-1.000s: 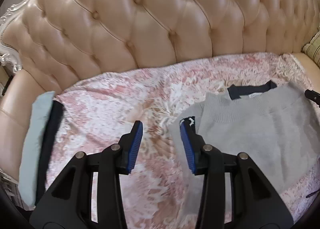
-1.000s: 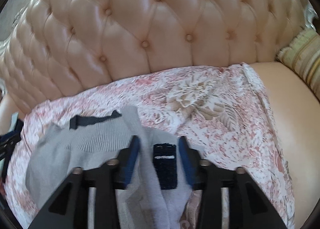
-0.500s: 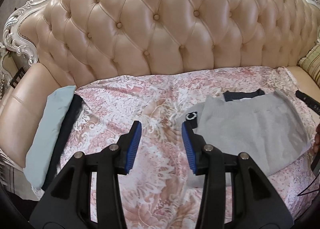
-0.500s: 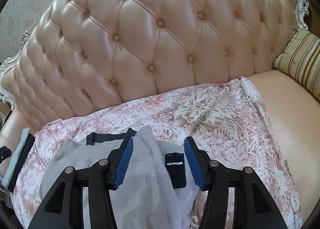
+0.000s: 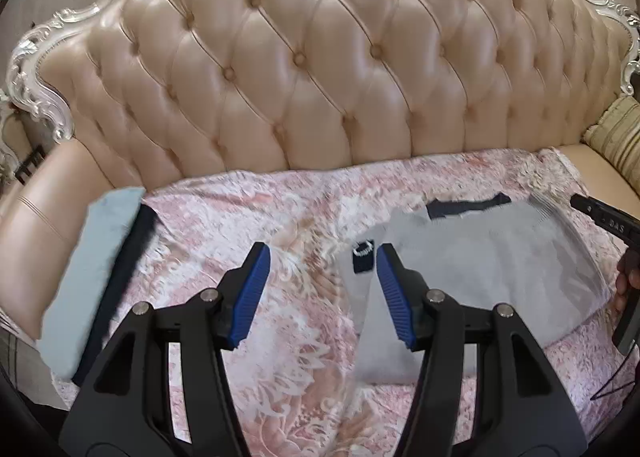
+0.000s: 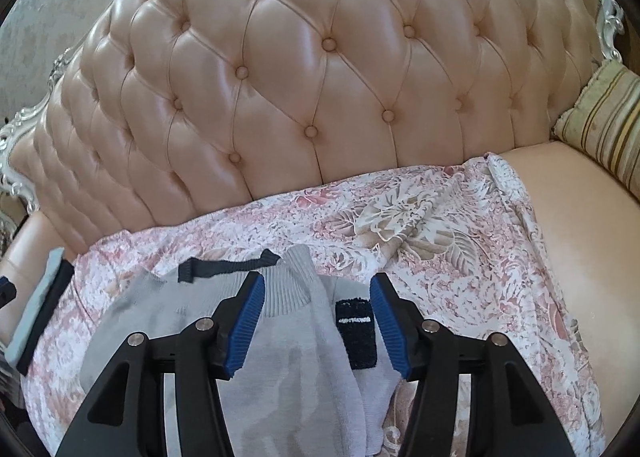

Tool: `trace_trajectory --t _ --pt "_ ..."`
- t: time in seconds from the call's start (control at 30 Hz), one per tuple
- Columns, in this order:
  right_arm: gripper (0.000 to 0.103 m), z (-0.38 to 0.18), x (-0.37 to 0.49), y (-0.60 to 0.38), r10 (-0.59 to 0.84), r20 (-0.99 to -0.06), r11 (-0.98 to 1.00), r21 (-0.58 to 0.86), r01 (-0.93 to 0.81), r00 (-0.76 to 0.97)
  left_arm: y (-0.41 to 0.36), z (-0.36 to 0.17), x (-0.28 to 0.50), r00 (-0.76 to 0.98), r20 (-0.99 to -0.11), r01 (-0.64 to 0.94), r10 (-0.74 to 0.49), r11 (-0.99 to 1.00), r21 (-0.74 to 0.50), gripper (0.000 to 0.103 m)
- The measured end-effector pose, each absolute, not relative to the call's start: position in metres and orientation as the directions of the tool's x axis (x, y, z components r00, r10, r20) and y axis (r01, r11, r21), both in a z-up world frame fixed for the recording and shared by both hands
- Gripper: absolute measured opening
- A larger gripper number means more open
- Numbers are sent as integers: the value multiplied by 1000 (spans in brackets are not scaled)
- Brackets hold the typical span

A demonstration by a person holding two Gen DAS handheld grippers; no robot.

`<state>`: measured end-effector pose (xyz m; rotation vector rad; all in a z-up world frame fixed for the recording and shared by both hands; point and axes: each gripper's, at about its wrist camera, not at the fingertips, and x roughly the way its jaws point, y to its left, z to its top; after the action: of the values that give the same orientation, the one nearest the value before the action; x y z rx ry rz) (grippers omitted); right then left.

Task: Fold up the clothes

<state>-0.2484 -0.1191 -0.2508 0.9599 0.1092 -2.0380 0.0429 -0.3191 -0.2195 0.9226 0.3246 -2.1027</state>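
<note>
On the tufted leather sofa (image 5: pixel 320 69), a pink floral cover (image 5: pixel 248 225) holds a folded grey sweater (image 5: pixel 492 269), dark collar toward the backrest. Left gripper (image 5: pixel 322 289): jaws have just been opening, spread, nothing between, sweater edge just beside its right pad. Right gripper (image 6: pixel 316 321): spread above the sweater, not pinching. Only the left view shows the light-blue and dark folded stack (image 5: pixel 96 277) clearly; the right shows a striped cushion (image 6: pixel 604 117). Dark patch (image 6: pixel 357 333) on the sleeve, possibly a logo.

The left black plastic two-finger gripper (image 5: pixel 322 289) and its right twin (image 6: pixel 316 321) look alike: angular forked arms, silver round screws at the pivots, ribbed blue pads (image 5: pixel 249 293) lining the jaws (white lettering marks the right one's side).
</note>
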Motion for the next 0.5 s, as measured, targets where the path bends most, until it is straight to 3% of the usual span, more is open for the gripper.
trace_trajectory --t 0.2,0.5 --pt "56 -248 -244 -122 -673 -660 -617 253 745 -334 -327 -225 49 -434 -757 760 -488 -649 -17 59" --pt "56 -257 -239 -118 -652 -697 -597 229 769 -299 -333 -275 39 -479 -833 752 -278 -619 -226 59"
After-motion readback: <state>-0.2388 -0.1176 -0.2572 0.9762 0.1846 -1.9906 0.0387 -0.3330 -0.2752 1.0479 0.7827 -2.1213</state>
